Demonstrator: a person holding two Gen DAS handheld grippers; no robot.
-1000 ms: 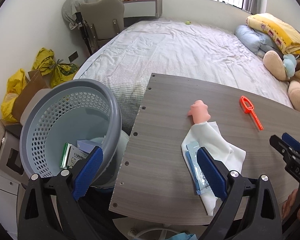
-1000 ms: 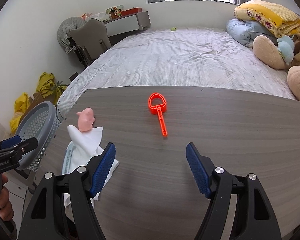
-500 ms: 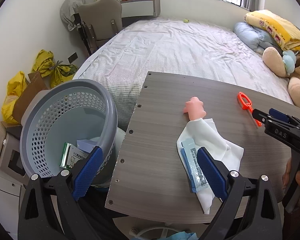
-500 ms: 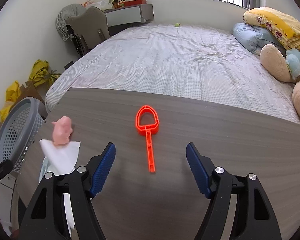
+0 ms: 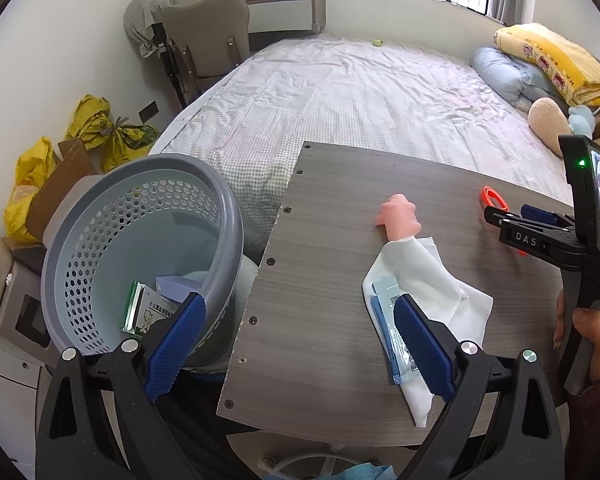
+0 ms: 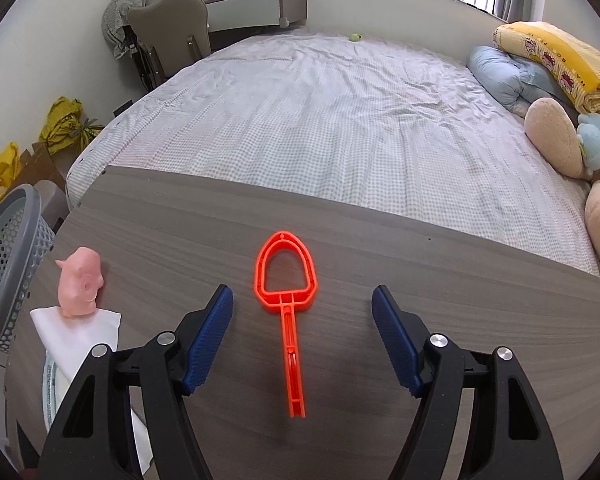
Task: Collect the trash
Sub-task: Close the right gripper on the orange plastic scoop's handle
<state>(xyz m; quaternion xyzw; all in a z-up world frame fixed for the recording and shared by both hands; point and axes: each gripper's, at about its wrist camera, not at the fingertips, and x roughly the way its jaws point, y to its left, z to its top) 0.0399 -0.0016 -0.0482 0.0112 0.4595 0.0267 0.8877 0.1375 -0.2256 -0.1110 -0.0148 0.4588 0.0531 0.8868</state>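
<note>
An orange plastic scoop (image 6: pixel 286 300) lies on the grey wooden table (image 6: pixel 460 320), its handle running between the open fingers of my right gripper (image 6: pixel 302 328), which touch nothing. A pink pig figure (image 6: pixel 80 282) stands to its left on the corner of a white tissue (image 6: pixel 80 332). In the left wrist view the tissue (image 5: pixel 432 292) carries a blue wrapper (image 5: pixel 390 320). My left gripper (image 5: pixel 296 344) hangs open over the table's left edge, one finger before the grey perforated basket (image 5: pixel 100 216), which holds small boxes (image 5: pixel 148 312). The right gripper (image 5: pixel 512 220) appears at the right, held by a hand.
A bed (image 6: pixel 320 120) with a checked sheet lies behind the table, with pillows and plush toys (image 6: pixel 560 136) at its right. A chair (image 5: pixel 208 40), yellow bags (image 5: pixel 100 128) and cardboard stand by the left wall.
My right gripper has travelled right and dropped a little, so the orange scoop now lies between its fingers. The left gripper has stayed put.
</note>
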